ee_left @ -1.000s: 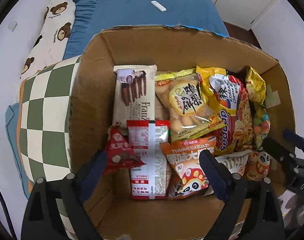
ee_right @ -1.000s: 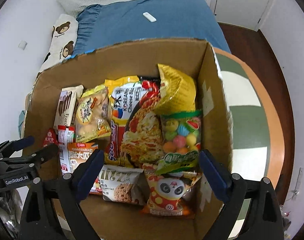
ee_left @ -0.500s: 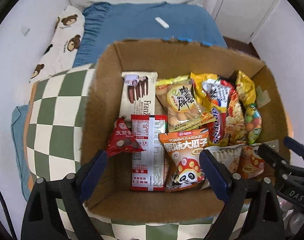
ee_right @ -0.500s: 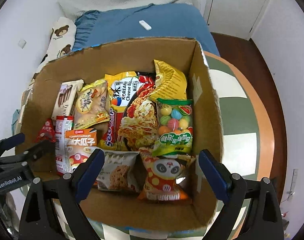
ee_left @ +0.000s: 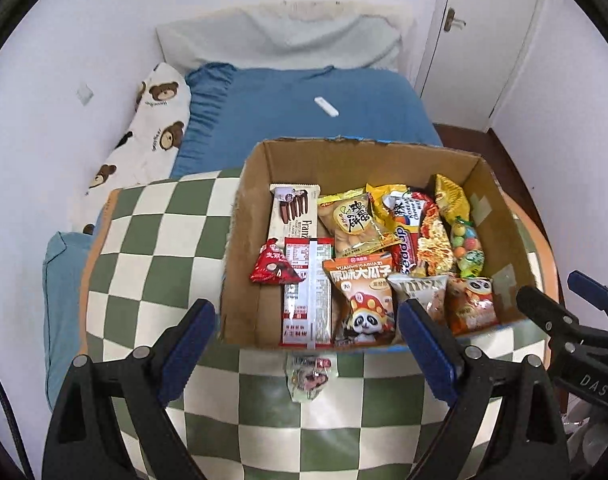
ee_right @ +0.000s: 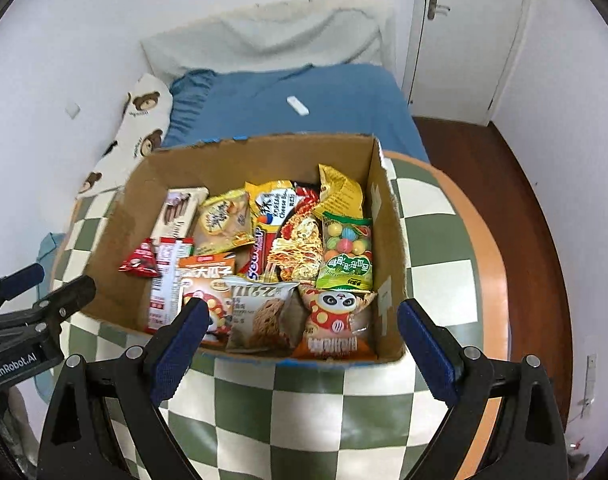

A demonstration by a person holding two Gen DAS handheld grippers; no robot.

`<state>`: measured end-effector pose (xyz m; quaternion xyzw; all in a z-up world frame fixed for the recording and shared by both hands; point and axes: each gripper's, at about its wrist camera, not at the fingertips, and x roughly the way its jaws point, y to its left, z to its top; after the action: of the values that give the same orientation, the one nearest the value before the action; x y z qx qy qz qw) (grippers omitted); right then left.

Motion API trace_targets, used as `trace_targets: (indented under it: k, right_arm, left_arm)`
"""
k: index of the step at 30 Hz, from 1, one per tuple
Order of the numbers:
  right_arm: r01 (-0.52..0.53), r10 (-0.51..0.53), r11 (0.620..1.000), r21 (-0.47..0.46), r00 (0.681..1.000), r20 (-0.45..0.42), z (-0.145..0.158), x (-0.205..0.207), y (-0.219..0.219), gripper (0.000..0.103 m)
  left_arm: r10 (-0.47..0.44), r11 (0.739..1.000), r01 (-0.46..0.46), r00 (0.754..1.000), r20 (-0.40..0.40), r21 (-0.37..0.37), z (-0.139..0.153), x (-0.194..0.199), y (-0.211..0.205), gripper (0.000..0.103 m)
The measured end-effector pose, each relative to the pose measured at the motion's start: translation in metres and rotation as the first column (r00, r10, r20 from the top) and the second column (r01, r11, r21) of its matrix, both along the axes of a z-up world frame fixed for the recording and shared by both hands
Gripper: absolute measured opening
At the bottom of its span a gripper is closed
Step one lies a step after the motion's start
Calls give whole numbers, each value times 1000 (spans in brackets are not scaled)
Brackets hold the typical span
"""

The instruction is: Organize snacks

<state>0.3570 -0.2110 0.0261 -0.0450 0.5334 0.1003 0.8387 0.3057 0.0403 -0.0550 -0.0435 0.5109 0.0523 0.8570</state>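
beyond both spread, empty jaws sits the snack-filled cardboard box [ee_left: 500,216].

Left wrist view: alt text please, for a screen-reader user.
An open cardboard box packed with snack packets sits on a green-and-white checkered table, with one small packet lying outside in front of it. The left gripper, open and empty, hovers in the foreground.

Snack packets [ee_left: 360,280] flat in cardboard box [ee_left: 504,216]

Small packet [ee_left: 310,376] partly behind cardboard box [ee_left: 247,240]
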Motion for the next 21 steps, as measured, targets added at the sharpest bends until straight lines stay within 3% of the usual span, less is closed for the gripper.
trace_targets:
  k: [13,21]
  right_arm:
    - [1,-9,999,47,985,171,68,-88,-14,97]
    - [12,-26,998,55,964,263,98,-129,-18,97]
  left_arm:
    - [-11,1000,7,990,139,28,51,-87,-10,94]
    - [0,1000,-6,976,217,27,75,-119,-16,94]
